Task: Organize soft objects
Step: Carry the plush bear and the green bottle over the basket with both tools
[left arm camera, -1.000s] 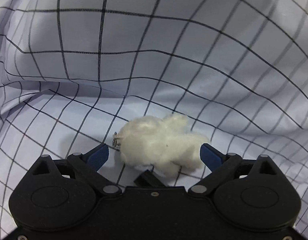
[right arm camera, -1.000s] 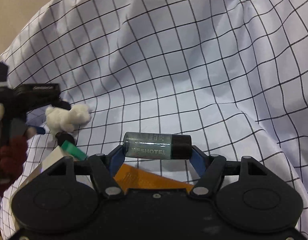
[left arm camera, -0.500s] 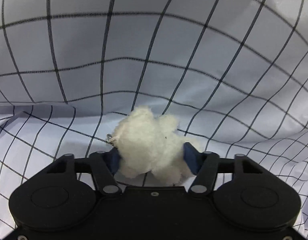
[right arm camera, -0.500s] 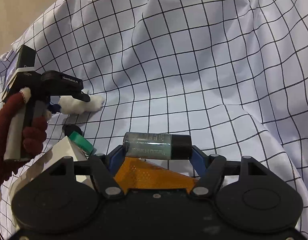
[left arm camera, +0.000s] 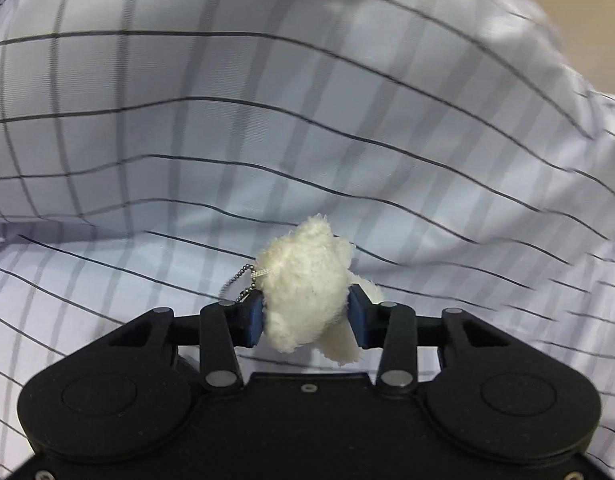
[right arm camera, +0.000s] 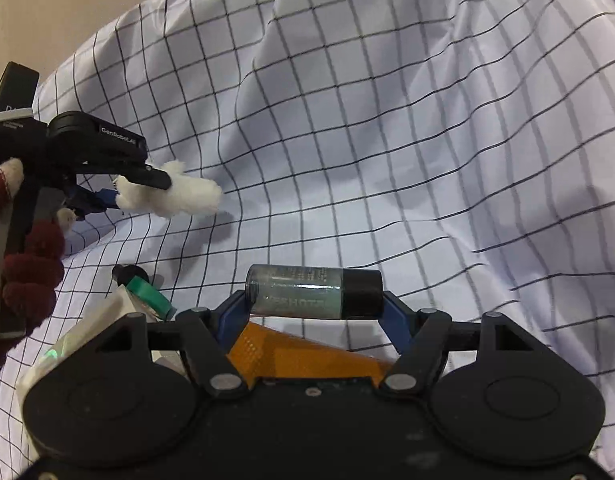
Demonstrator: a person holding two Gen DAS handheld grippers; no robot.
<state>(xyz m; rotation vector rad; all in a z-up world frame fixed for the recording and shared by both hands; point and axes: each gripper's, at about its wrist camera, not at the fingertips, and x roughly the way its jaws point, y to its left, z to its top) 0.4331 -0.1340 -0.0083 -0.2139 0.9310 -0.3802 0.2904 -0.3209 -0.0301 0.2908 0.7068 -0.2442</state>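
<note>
Left hand-held gripper [left arm camera: 306,317] is clamped tight on the fluffy white plush toy [left arm camera: 307,292], lifted just above the checked cloth [left arm camera: 267,120]. Right hand-held gripper [right arm camera: 313,312] pinches a small dark bottle [right arm camera: 313,292] sideways over the same cloth, orange packet [right arm camera: 307,356] underneath.

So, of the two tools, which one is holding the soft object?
The left tool: its blue pads squeeze the white plush toy, lifted off the checked cloth. The right tool grips a hard small bottle with a black cap.
</note>
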